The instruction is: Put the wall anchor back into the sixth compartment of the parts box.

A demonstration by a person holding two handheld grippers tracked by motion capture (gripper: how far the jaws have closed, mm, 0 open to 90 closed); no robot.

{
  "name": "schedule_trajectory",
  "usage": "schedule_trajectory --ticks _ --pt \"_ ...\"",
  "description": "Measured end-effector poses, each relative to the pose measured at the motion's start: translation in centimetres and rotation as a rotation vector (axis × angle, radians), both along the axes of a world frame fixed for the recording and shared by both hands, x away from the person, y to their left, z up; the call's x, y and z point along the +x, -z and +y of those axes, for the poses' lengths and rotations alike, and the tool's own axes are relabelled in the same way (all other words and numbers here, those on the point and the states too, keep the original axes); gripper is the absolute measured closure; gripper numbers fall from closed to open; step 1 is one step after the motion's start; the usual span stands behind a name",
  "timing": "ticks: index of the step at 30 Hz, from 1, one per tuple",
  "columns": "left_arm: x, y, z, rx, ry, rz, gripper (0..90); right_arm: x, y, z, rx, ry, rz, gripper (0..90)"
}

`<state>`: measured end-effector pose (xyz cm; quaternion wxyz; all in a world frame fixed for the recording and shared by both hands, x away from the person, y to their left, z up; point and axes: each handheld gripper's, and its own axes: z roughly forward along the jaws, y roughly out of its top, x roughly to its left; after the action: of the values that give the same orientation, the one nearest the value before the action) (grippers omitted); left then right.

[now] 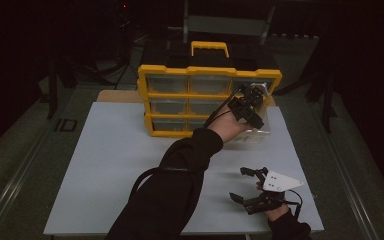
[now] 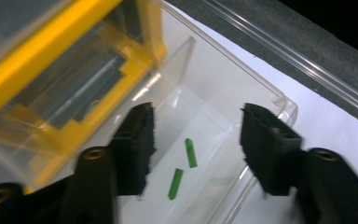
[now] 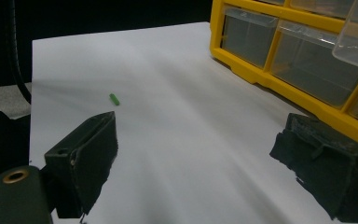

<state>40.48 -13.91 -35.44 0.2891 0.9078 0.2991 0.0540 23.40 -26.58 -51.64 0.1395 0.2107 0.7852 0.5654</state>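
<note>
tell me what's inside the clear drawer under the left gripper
Two small green pieces lie on the floor of the clear drawer. The left gripper jaws hide the drawer's near corners, so anything there cannot be seen.

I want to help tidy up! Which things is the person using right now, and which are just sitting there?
In use:
- left tool, open over the drawer
- clear drawer, pulled out
- two green pieces inside it
- yellow organizer

Just sitting there:
- right tool, open, resting
- one green piece on the white board
</note>
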Motion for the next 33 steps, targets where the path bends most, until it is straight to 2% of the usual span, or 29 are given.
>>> schedule_trajectory --ticks 4,8,10,21,25,33 --pt "0.0 -0.4 0.7 -0.016 -0.008 0.001 28.3 0.0 0.0 0.0 0.000 0.001 -0.001 10.9" --pt "-0.1 -0.6 1.3 0.003 -0.023 0.011 6.9 0.0 0.0 0.0 0.000 0.002 0.000 10.8" --pt "-0.1 -0.7 1.5 0.016 -0.018 0.014 0.7 0.0 0.0 0.0 0.001 0.003 0.001 10.8" --pt "-1.0 -1.6 4.1 -0.009 0.011 0.012 0.0 0.0 0.0 0.0 -0.004 0.003 -0.001 10.8" --pt "-1.2 -1.4 5.6 -0.021 0.021 0.019 0.0 0.0 -0.1 0.1 -0.006 0.004 -0.003 10.8" --pt "-1.5 -1.2 7.4 -0.024 0.028 0.012 0.0 0.0 0.0 0.1 -0.009 0.004 0.001 10.8"
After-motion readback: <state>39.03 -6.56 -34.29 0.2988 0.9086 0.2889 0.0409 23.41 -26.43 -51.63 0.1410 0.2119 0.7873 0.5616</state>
